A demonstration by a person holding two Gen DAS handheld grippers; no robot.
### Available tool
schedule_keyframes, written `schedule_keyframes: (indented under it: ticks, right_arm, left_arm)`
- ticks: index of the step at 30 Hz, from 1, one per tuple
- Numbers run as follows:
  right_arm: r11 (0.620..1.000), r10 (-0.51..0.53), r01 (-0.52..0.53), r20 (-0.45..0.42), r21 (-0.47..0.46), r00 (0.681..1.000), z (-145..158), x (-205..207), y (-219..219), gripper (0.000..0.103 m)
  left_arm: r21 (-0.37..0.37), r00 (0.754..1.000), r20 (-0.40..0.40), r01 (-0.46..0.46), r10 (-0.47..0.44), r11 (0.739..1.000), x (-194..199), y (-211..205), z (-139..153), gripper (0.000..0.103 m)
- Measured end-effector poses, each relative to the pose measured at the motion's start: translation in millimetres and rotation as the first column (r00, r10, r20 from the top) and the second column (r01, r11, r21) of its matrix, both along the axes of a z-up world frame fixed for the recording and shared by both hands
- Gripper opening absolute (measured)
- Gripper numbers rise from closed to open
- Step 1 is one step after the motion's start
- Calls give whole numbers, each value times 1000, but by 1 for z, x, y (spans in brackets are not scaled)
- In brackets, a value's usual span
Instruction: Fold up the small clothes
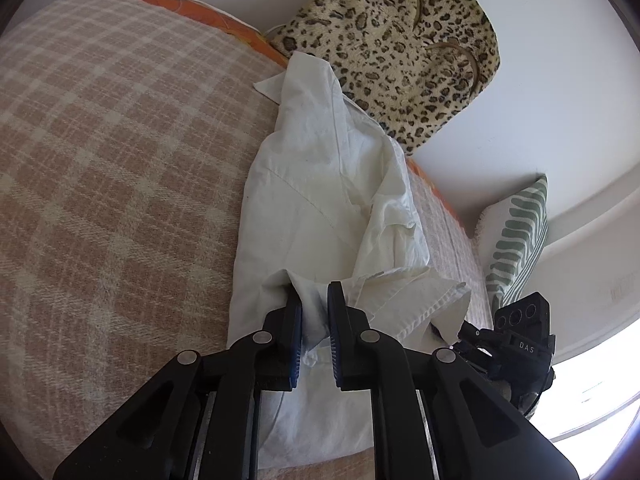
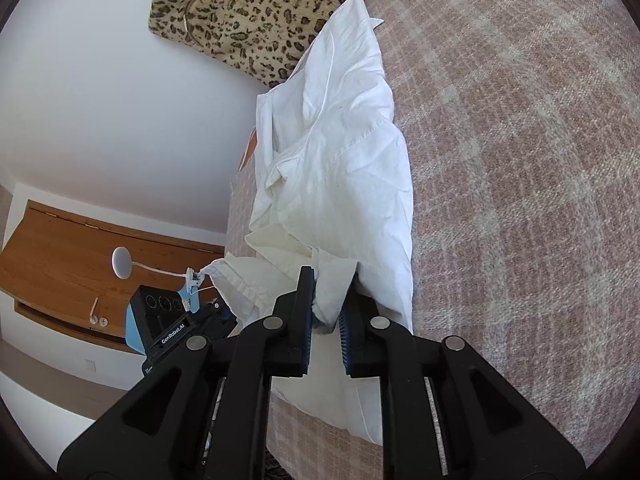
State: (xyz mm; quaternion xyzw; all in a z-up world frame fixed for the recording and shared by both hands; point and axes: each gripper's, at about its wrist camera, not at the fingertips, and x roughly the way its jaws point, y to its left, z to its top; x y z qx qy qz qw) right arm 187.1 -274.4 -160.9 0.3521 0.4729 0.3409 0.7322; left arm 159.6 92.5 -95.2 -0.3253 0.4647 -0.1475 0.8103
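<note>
A white garment [image 1: 316,184] lies in a long crumpled strip on the plaid blanket [image 1: 120,152]; it shows in the right wrist view too [image 2: 340,152]. My left gripper [image 1: 314,300] is shut on a bunched fold at the garment's near end. My right gripper [image 2: 330,284] is shut on another bunched fold of the same garment close by. Each gripper appears in the other's view: the right gripper's body [image 1: 516,340] at lower right, the left gripper's body [image 2: 168,320] at lower left.
A leopard-print cushion [image 1: 400,48] leans on the white wall behind the garment. A green-and-white striped pillow [image 1: 516,240] stands by the wall. A wooden desk [image 2: 80,264] with a small white lamp [image 2: 122,263] is beside the bed. The blanket [image 2: 520,200] spreads wide on one side.
</note>
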Motion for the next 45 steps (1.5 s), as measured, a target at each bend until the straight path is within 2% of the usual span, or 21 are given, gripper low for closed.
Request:
schedule_keyframes:
  ticks: [2,3,4,5,8,10,11,13,16,18,20,23,26,27,29,32,35,38,39,41,45]
  right_arm:
    - [1000,-22,23,51,-15,998,13,-6,-5,36]
    - [999,-37,39,86,-15,996,22,-10,-9,43]
    - [999,-46,48,113,-8,992,29,-14,-12,53]
    - [998,-54,55,143,-5,988,38,-17,-16,54]
    - [997,-34,48,239,-53,970,60,-29,-16,54]
    - [992,27,12,301,-129,953,71,-39,-4,53]
    - [984,65,-5,335,-176,940,75,-45,5,51]
    - [966,153,-59,373,-253,915,78,-56,26,38]
    - [937,252,-122,387,-329,887,70,-67,57,32]
    - [912,304,-149,384,-383,872,58,-71,74,31]
    - [891,333,-158,374,-427,866,46,-70,88,30]
    - [850,368,-148,369,-506,853,32,-69,103,29]
    - [816,358,-111,346,-568,867,21,-59,109,29]
    - [811,345,-94,342,-577,874,20,-55,108,29]
    - [804,325,-67,343,-590,881,19,-48,104,23]
    - [824,295,-66,327,-562,898,23,-37,94,21]
    - [832,259,-42,321,-553,911,32,-32,84,21]
    - [879,215,-48,305,-474,928,42,-30,66,26]
    - [885,200,-35,311,-464,929,48,-29,60,26]
    - [889,178,-8,329,-458,927,58,-26,51,26]
    - [903,125,33,336,-428,934,75,-9,33,27]
  left_arm:
    - [30,1000,21,-15,14,999,-1,2,9,16]
    - [46,999,40,-29,27,999,-3,4,15,24]
    - [71,997,64,-51,47,996,-6,6,21,40]
    - [88,994,93,-73,65,993,-9,9,27,44]
    - [120,982,171,-98,77,988,-17,14,44,45]
    - [150,976,210,-88,55,985,-23,9,51,45]
    - [157,974,223,-67,31,985,-25,5,52,45]
    - [174,972,231,4,-45,985,-27,-12,53,45]
    - [222,963,224,98,-149,970,-27,-40,47,43]
    - [222,966,198,124,-170,967,-25,-49,36,43]
    - [225,975,152,128,-165,966,-20,-52,23,43]
    - [287,987,94,99,-130,953,-13,-51,6,43]
    - [306,991,72,85,-112,948,-8,-46,-1,40]
    - [314,992,75,75,-103,946,-8,-44,-1,35]
    - [326,992,82,64,-96,943,-7,-40,-3,34]
    - [293,995,74,46,-70,955,-7,-30,-6,22]
    - [290,997,77,2,-25,957,-9,-20,-2,21]
    - [336,995,101,-57,24,940,-9,-11,12,22]
    - [324,993,112,-73,39,943,-8,-5,16,22]
    - [293,991,122,-92,58,952,-4,5,25,24]
    - [249,988,145,-87,52,965,8,16,45,42]
